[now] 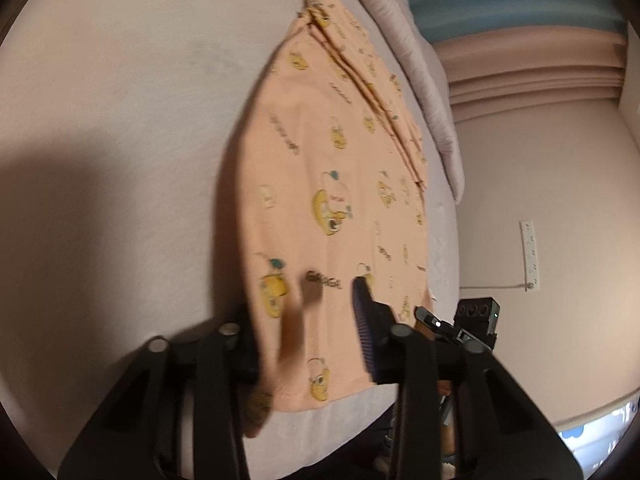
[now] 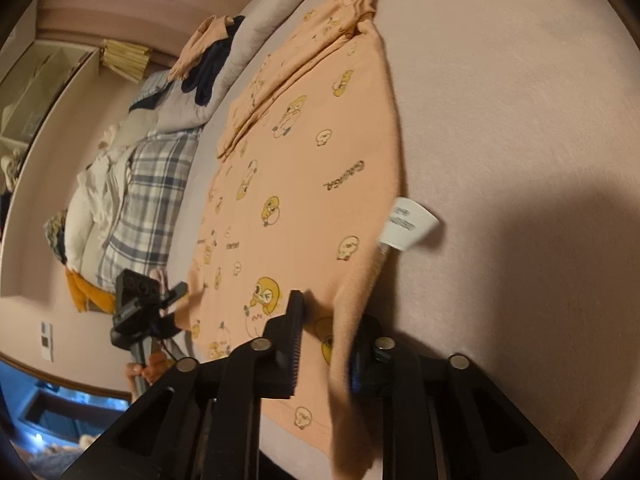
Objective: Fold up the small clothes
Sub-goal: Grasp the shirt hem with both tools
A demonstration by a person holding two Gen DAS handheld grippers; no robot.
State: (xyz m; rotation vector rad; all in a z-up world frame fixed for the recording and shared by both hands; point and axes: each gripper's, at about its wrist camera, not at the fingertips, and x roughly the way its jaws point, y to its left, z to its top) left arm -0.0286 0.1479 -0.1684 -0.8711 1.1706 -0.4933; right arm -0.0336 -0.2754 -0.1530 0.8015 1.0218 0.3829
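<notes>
the peach cotton garment with yellow cartoon prints [image 1: 320, 184], lying on the bed [image 1: 120, 120], is being pinched at its near hem by the left hand-held gripper [image 1: 308, 340] and right hand-held gripper [image 2: 324, 344], so uneven lifting is risking a crooked fold.

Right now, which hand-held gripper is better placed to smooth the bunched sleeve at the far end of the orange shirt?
Neither is free: left hand-held gripper and right hand-held gripper each straddle the orange shirt's near hem. Probably the left, since the bunched sleeve lies along that side.

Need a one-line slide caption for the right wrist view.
Right gripper pinches the hem of a peach cartoon-print shirt spread on the bed; its white care label sticks out.
</notes>
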